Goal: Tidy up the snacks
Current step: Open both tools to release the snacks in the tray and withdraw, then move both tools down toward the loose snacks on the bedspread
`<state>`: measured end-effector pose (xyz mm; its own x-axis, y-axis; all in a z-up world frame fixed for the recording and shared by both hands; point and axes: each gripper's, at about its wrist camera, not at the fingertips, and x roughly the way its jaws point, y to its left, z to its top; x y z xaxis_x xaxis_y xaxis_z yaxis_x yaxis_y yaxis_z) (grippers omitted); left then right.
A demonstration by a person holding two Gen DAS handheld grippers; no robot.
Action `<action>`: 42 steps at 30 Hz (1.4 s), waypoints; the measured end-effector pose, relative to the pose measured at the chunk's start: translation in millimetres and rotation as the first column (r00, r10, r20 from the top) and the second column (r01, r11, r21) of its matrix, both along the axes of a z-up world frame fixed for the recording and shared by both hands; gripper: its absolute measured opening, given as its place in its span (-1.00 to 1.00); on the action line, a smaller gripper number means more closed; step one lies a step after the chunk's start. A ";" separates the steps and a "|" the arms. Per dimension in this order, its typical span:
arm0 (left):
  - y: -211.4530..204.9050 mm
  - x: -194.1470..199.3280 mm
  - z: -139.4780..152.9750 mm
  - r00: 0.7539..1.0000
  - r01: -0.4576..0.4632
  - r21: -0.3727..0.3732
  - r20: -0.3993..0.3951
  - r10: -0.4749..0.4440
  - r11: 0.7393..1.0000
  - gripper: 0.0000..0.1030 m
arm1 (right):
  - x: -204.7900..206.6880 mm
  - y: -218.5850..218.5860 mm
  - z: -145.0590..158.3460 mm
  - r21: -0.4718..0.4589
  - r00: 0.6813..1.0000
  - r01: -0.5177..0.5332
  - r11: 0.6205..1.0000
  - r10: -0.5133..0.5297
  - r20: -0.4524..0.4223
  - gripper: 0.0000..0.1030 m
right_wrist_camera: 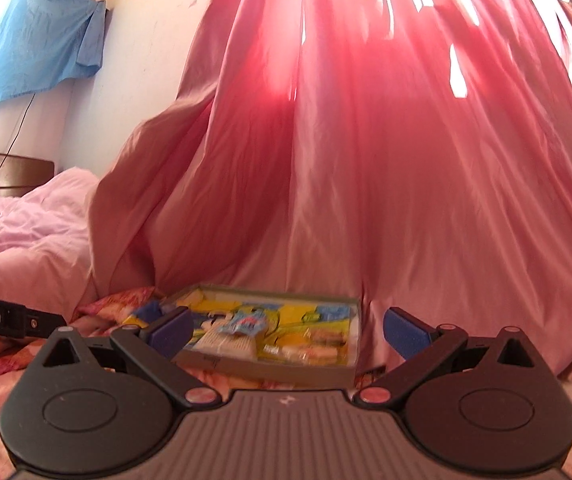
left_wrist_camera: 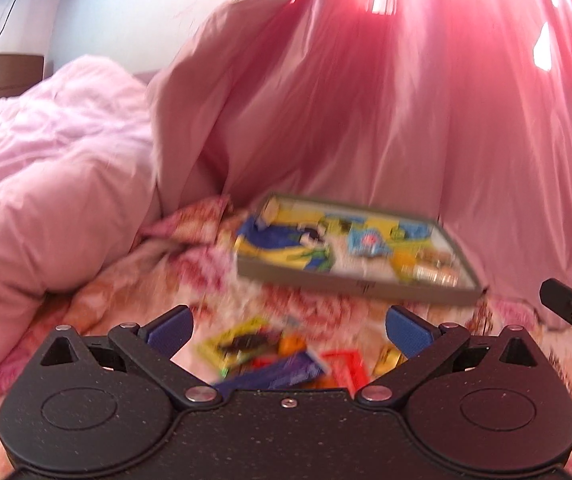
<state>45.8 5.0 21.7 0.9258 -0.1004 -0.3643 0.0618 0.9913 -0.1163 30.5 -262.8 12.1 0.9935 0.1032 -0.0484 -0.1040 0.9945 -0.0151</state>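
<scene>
Pink floral bedding (left_wrist_camera: 134,280) covers the bed that carries everything, with a pale pink rumpled duvet (left_wrist_camera: 46,184) heaped along its left edge and a long pink curtain (right_wrist_camera: 366,160) hanging down to its far edge.

Nearest the left wrist camera, the left gripper (left_wrist_camera: 289,330) hovers over the bedding with its blue-padded fingers (left_wrist_camera: 170,330) spread wide and nothing between them. Just beyond them lies a loose cluster of snack packets (left_wrist_camera: 282,354): a yellow one with a dark picture, a purple-blue bar wrapper, a red packet and an orange one, all blurred, so the printing cannot be read.

Farther on, near the bed's far edge and against the curtain, sits a shallow grey-green cardboard tray (left_wrist_camera: 350,284) already holding yellow, blue and white packets.

From the right wrist view, the right gripper (right_wrist_camera: 286,334) is likewise spread apart and empty, pointing at that tray (right_wrist_camera: 270,372). A blue cloth (right_wrist_camera: 30,36) hangs on the white wall beyond the duvet.
</scene>
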 end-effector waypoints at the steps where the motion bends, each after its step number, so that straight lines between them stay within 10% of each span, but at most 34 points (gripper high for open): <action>1: 2.6 -1.4 -4.3 1.000 -0.001 -0.003 -0.016 0.001 1.000 0.98 | -2.6 1.4 -3.7 -0.001 1.000 -0.006 1.000 0.006 -0.023 1.00; 18: 1.0 6.3 -46.7 0.965 0.025 0.080 -0.261 -0.003 0.997 0.95 | 1.5 29.0 -51.9 -0.083 0.908 -0.135 0.987 0.090 -0.408 1.00; 42: -0.2 34.3 -63.6 0.960 0.028 0.111 -0.280 0.004 0.993 0.95 | 36.1 32.6 -69.8 -0.066 0.847 -0.207 0.976 0.145 -0.511 1.00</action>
